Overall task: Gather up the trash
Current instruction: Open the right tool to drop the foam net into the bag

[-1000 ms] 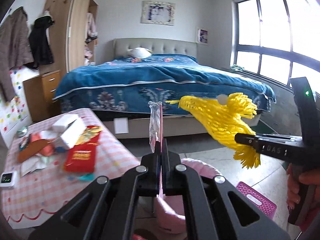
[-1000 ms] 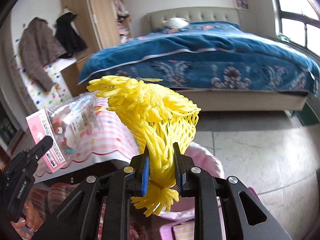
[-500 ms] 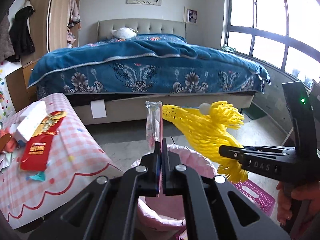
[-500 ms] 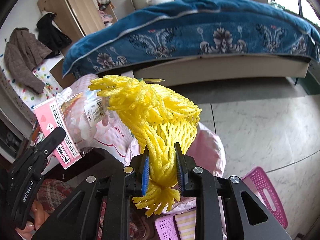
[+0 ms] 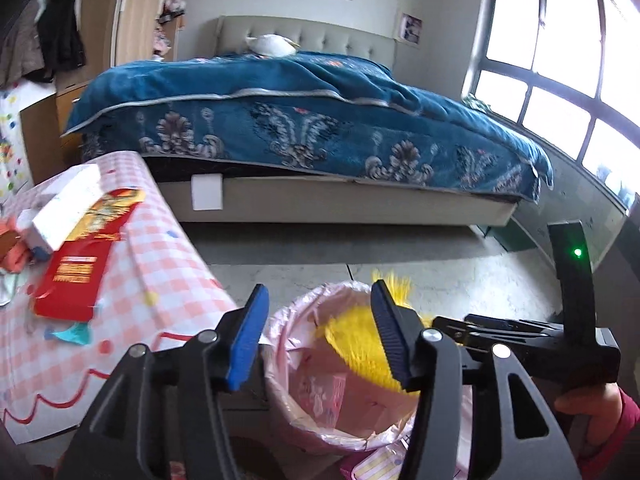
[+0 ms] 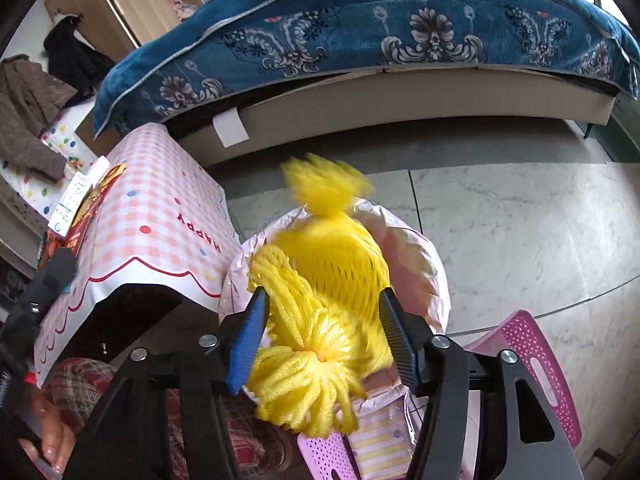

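Note:
A bin lined with a pink bag stands on the floor beside the table; it also shows in the right wrist view. My left gripper is open and empty above the bin. A pink snack packet lies inside the bin. My right gripper is open over the bin, and the yellow foam net sits blurred between its spread fingers, dropping into the bin. In the left wrist view the net is at the bin's right side, next to the right gripper's body.
A table with a pink checked cloth stands left of the bin, with a red envelope and a white box on it. A pink plastic stool is beside the bin. A bed with a blue cover lies beyond.
Both grippers have opened over the bin. The left one let go of the snack packet, which now lies in the bin. The right one let go of the yellow net, which is falling.

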A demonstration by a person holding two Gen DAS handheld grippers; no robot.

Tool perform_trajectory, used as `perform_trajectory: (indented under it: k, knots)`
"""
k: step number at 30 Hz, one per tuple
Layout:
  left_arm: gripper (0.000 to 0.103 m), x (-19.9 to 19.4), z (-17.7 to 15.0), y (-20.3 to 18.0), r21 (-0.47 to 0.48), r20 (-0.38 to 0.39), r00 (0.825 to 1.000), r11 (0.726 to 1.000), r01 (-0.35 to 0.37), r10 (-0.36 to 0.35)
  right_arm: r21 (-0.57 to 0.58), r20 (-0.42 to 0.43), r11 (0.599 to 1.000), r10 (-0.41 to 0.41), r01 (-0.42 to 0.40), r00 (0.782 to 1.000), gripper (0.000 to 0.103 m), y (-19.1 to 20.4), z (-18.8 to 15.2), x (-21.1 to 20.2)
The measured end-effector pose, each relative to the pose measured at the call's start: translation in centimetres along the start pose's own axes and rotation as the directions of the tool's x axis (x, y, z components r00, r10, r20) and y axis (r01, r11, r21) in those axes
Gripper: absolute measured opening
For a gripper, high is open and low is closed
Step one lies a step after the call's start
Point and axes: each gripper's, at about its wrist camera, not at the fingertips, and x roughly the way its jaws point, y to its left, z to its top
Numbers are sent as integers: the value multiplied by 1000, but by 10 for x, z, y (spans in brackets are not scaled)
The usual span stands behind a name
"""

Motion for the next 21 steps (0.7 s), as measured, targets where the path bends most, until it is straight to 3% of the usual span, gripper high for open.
perform_trajectory:
  k: [10, 21]
  knots:
    - [54, -62, 3, 39, -33, 62, 987, 988, -148, 150, -117, 160, 992, 63, -45, 985, 59, 51, 14, -58]
    - [61, -116, -16, 98, -119, 71, 954, 952, -281, 290, -296, 130, 948, 164, -119, 978, 58, 128, 2, -63]
